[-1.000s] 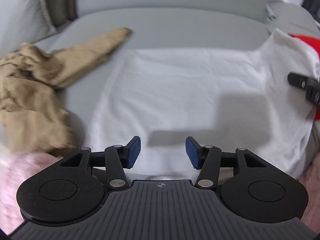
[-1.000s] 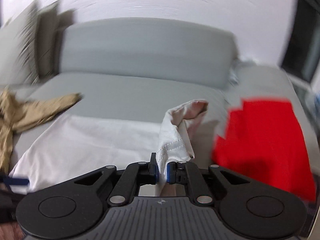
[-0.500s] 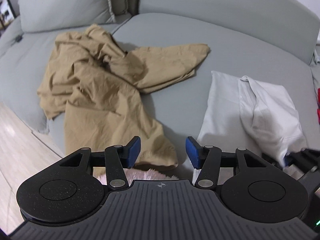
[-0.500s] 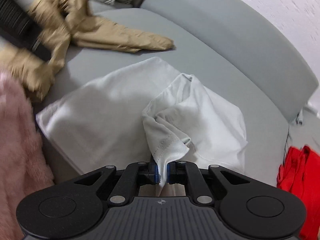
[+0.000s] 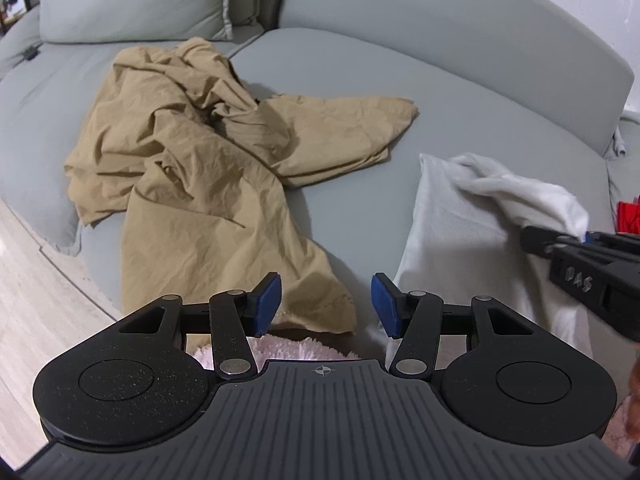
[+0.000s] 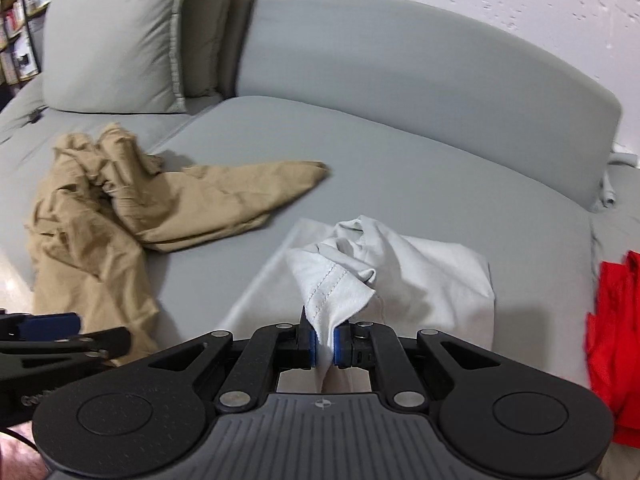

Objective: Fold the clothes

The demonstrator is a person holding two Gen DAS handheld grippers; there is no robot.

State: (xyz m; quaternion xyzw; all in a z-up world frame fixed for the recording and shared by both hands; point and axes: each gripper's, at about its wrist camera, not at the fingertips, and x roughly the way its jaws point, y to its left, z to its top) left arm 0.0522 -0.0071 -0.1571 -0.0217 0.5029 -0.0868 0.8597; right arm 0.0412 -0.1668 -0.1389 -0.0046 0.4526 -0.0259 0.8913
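— So, what is the right gripper (image 6: 325, 346) holding?
— A hem of the white shirt (image 6: 424, 280), lying right of the tan trousers (image 5: 192, 168) on the sofa (image 5: 460, 92).
— And the left gripper (image 5: 326, 304)?
— Spread apart, holding nothing.

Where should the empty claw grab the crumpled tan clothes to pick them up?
I'd grab the flat pointed flap of the tan garment that sticks out toward the white shirt. It lies smooth and thin on the gray sofa, so the open left claw can probably come down from above and pinch its edge. The bunched middle looks too thick.
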